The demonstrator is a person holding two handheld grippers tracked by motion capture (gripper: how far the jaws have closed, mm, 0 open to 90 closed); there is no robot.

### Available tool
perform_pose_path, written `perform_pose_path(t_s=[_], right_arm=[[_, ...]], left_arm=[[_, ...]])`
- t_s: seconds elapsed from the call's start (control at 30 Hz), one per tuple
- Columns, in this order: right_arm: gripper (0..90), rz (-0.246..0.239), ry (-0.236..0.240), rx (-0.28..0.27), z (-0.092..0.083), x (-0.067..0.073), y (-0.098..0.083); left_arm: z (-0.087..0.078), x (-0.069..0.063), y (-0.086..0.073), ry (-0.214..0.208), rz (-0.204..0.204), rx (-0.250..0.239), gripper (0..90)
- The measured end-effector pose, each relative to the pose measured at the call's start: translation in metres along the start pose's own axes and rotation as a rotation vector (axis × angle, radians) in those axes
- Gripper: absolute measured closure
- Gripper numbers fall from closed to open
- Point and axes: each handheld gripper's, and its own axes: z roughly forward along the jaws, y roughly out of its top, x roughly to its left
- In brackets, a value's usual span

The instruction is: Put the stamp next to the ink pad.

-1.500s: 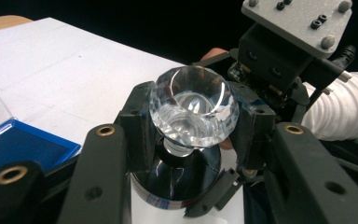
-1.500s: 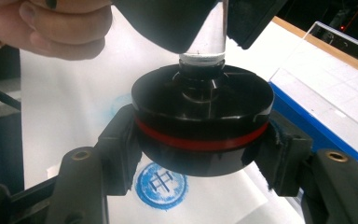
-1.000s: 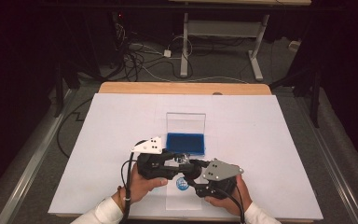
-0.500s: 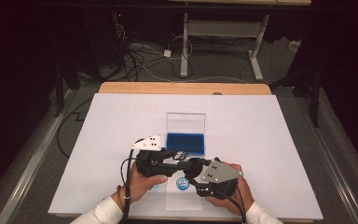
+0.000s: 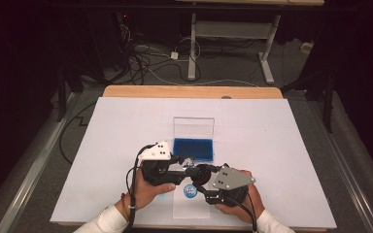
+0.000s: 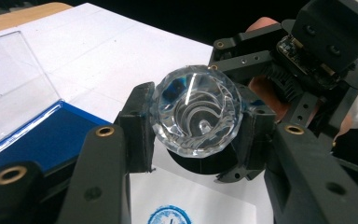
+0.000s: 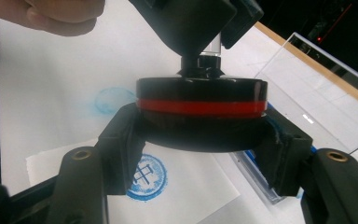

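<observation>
Stamp with faceted clear crystal knob [image 6: 196, 111] and black, red-banded base [image 7: 201, 106] sits low centre of the high view, left gripper [image 5: 187, 166] clamped on knob, right gripper [image 5: 205, 187] clamped on base; keep both axes aligned, twist without tilting.

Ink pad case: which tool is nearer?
Left. The left tool sits just in front of the ink pad case, holding the stamp's crystal knob; the right tool is farther toward the person.

Left gripper [image 5: 187, 171] and right gripper [image 5: 201, 180] closed tight, tips meeting, both hands low near table edge
</observation>
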Motion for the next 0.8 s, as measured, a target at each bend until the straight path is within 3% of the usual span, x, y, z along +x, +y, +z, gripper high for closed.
perform_pose_path(t_s=[0.23,0.33,0.4,0.43,0.47,0.5,0.53,0.57,0.6,0.67,0.73,0.8], right_arm=[[39.0,0.033,0.037,0.005,0.005,0.000,-0.005],[39.1,0.024,0.032,0.003,0.003,0.001,-0.006],[39.2,0.014,0.032,0.006,0.001,0.002,-0.004],[39.2,-0.034,0.048,0.011,0.001,0.007,-0.003],[39.2,-0.091,0.058,0.031,0.004,0.017,-0.002],[39.2,-0.140,0.079,0.025,0.006,0.030,0.001],[39.2,-0.169,0.059,0.022,0.008,0.039,0.006],[39.1,-0.140,0.045,0.047,0.011,0.038,0.010],[39.1,-0.112,0.046,0.027,0.010,0.032,0.008],[39.1,-0.112,-0.018,0.044,0.010,0.024,0.002],[39.1,-0.097,-0.020,0.046,0.010,0.021,-0.001],[39.1,-0.052,-0.004,0.027,0.008,0.015,-0.002]], left_arm=[[0.003,-0.005,0.000,0.026,0.039,0.015,54.4],[0.003,-0.004,0.000,0.004,0.010,0.015,54.6],[0.002,0.000,0.000,-0.025,-0.034,-0.003,54.7],[0.001,0.004,0.000,-0.039,-0.065,-0.023,54.8],[0.003,0.004,0.001,-0.030,-0.051,-0.002,54.9],[0.007,0.001,-0.001,-0.028,-0.008,0.037,55.0],[0.009,-0.003,-0.003,-0.021,-0.003,0.035,55.0],[0.008,-0.004,-0.002,0.001,0.005,0.037,54.9],[0.005,-0.005,0.000,-0.006,0.024,0.042,55.0],[-0.002,-0.006,0.004,0.008,0.046,0.025,55.0],[-0.003,-0.005,0.005,0.003,0.038,0.022,55.0],[-0.001,-0.005,0.004,0.007,0.056,0.037,55.0]])
